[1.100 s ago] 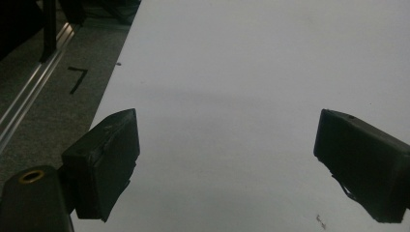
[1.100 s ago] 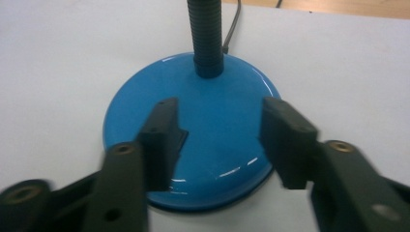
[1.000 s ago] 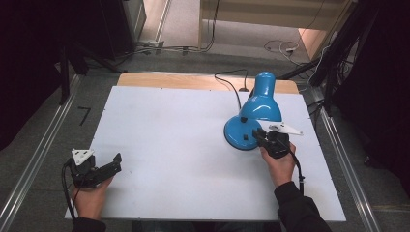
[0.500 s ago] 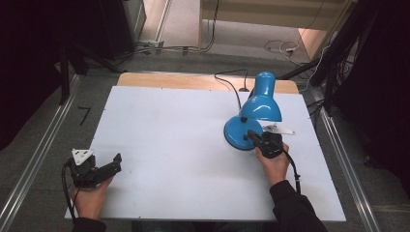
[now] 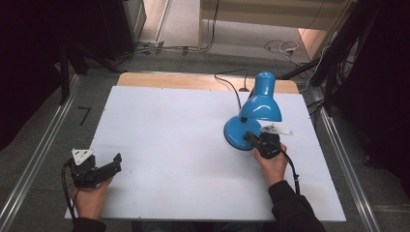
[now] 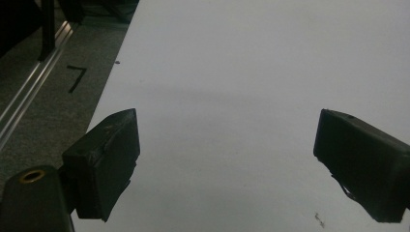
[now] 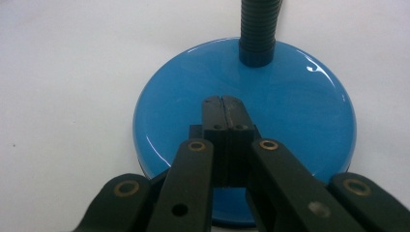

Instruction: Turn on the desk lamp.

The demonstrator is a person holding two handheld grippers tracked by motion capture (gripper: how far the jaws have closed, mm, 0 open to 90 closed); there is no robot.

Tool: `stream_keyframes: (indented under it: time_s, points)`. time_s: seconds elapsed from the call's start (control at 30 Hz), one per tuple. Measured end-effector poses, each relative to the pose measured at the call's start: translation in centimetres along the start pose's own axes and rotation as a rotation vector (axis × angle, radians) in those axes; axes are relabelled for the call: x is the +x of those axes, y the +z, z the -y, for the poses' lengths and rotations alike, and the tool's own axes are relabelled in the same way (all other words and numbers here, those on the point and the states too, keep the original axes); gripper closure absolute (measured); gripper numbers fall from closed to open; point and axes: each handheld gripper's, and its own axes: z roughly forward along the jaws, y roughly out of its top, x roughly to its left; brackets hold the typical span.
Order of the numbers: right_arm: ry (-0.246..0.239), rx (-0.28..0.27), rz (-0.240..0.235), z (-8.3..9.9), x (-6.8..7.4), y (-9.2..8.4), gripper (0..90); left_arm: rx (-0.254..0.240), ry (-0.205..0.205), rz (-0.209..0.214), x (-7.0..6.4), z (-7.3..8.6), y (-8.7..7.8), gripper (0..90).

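A blue desk lamp [image 5: 260, 102] stands at the right of the white table [image 5: 169, 130], its shade tilted up and away. In the high view my right gripper [image 5: 247, 136] reaches onto the lamp's round base [image 5: 234, 133] from the near side. The right gripper view has the right gripper [image 7: 223, 101] shut, jaws pressed together with nothing between them, tips resting over the glossy base [image 7: 295, 116] just short of the black flexible neck [image 7: 258, 29]. A small black block sits under the tips. My left gripper [image 5: 115, 164] rests at the table's near left corner, open; in its own view the left gripper [image 6: 227, 164] has bare tabletop between its jaws.
The lamp's black cord [image 5: 233, 86] runs off the far table edge over a wooden strip [image 5: 169, 79]. Metal rails [image 5: 34, 159] flank the table on grey floor. Cables lie on the floor beyond [image 5: 280, 47]. A black tape mark [image 6: 76, 77] is on the floor at left.
My right gripper has shifted a little left, from beside the lamp's base onto it. The left gripper has stayed where it was.
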Motion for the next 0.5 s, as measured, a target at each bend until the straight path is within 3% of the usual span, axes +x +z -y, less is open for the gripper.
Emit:
stream_keyframes:
  time_s: [0.5]
  points:
    - [-0.017,-0.016,0.008,0.45,0.22,0.04,88.0,0.001,0.0,0.001,0.03,0.02,-0.09,10.0]
